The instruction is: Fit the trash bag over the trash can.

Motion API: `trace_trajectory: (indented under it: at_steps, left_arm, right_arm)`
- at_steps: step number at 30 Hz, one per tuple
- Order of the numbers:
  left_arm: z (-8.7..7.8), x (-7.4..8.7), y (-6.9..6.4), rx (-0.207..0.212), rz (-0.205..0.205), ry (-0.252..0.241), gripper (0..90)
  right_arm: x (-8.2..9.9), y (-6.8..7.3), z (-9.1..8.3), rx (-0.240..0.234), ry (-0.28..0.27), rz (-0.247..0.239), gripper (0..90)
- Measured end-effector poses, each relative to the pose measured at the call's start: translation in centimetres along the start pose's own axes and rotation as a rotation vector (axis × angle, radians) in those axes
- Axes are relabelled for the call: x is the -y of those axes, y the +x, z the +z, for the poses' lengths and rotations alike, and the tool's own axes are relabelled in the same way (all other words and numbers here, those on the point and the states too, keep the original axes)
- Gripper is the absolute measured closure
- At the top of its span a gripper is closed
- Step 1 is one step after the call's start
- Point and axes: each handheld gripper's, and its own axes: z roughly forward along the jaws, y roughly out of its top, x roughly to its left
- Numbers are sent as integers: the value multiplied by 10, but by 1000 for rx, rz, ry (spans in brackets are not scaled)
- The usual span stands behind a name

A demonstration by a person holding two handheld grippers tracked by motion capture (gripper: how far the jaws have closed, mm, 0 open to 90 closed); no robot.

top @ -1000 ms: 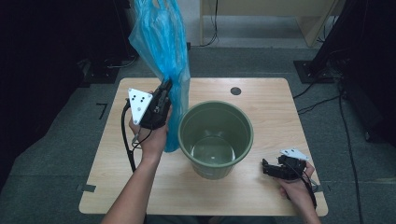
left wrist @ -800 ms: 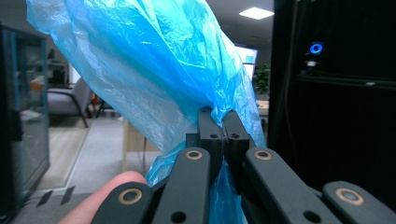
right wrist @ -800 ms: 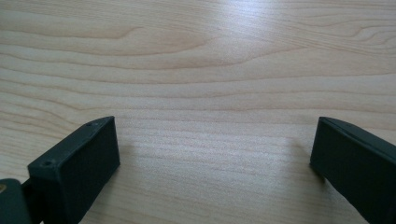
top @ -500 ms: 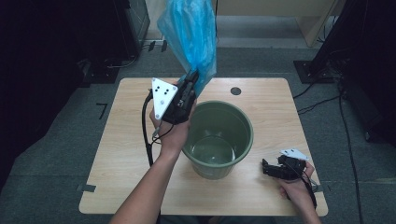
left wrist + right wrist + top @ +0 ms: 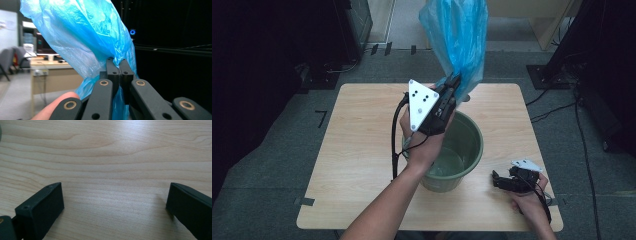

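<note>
One blue plastic bag, one green bucket, two tongs. The pale wooden worktop stands on grey floor among dark equipment. The bag is thin, crinkled and translucent, raised above the bucket's far rim, pinched by the left tongs. The right tongs lie spread on the worktop.

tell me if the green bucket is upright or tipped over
Upright. The green bucket stands on the table with its round mouth facing up, and the left gripper holds the blue bag above it.
</note>
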Motion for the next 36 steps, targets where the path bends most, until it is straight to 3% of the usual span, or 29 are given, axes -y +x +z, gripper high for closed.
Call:
trace_trajectory:
  at_steps: [6, 13, 16, 18, 20, 21, 23, 28, 29, 33, 35, 36]
  left_arm:
    - [-3, 7, -3, 16, 0, 13, 900]
    - [-17, 24, 17, 29, -35, 57, 899]
    - [-22, 26, 23, 33, -38, 61, 898]
    - [-28, 27, 28, 33, -30, 68, 899]
    - [-36, 31, 35, 28, -38, 75, 899]
    - [-36, 31, 35, 28, -38, 75, 898]
    - [-43, 35, 41, 25, -44, 84, 897]
    - [-50, 40, 47, 18, -58, 97, 879]
    - [-52, 40, 48, 16, -51, 101, 879]
    - [-58, 44, 50, 13, -45, 110, 870]
    - [-61, 48, 52, 9, -36, 119, 872]
    - [-64, 52, 56, 12, -38, 131, 874]
  right_arm:
    - [0, 0, 0, -6, 2, -2, 12]
    - [0, 0, 0, -9, 1, -9, 14]
    - [0, 0, -1, -15, -1, -12, 24]
    - [1, 0, -3, 7, -16, -20, 72]
    - [0, 1, -6, 70, -64, -59, 149]
    - [0, 1, -6, 70, -64, -59, 149]
    - [-5, -2, -13, 54, -119, -23, 166]
    - [-23, 2, -37, 85, -225, 8, 200]
    - [-23, 2, -37, 85, -225, 8, 200]
    - [-45, 8, -61, 109, -315, -22, 253]
    - [-50, 8, -65, 108, -330, -14, 262]
    - [-60, 9, -75, 104, -363, -9, 302]
